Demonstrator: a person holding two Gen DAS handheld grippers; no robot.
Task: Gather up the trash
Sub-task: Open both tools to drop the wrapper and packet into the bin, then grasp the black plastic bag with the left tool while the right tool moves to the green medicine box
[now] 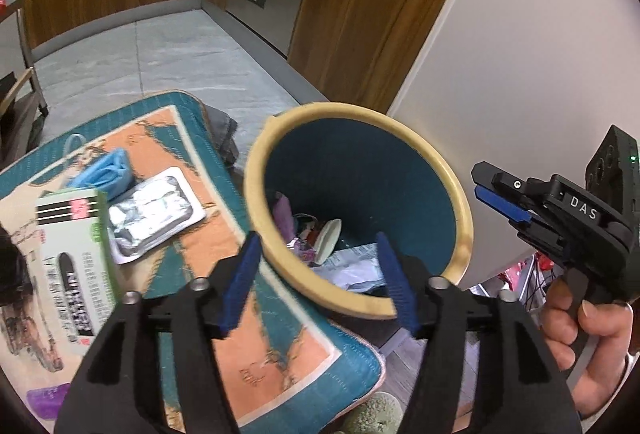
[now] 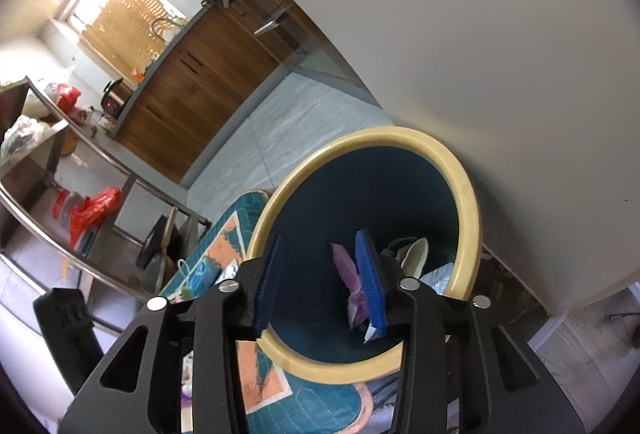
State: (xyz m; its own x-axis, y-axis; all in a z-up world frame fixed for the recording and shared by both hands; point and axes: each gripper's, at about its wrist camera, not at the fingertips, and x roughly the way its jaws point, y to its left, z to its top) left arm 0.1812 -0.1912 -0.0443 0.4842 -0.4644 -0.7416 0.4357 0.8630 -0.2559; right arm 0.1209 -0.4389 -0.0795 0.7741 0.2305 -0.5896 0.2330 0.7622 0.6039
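Three pieces of trash are lying on the mat [image 1: 280,346], all to the near left of my left gripper [image 1: 316,274], whose fingers are spread wide and holding nothing: the green box [image 1: 76,266] nearest, the foil pack [image 1: 154,211] past it, the blue mask [image 1: 106,171] farthest. I am judging the left gripper closer to them. My right gripper [image 2: 320,282] is hovering over the bin [image 1: 460,234], fingers apart; a pink wrapper [image 2: 348,286] is touching one finger, released I think. The bin is standing to the right, beside the mat.
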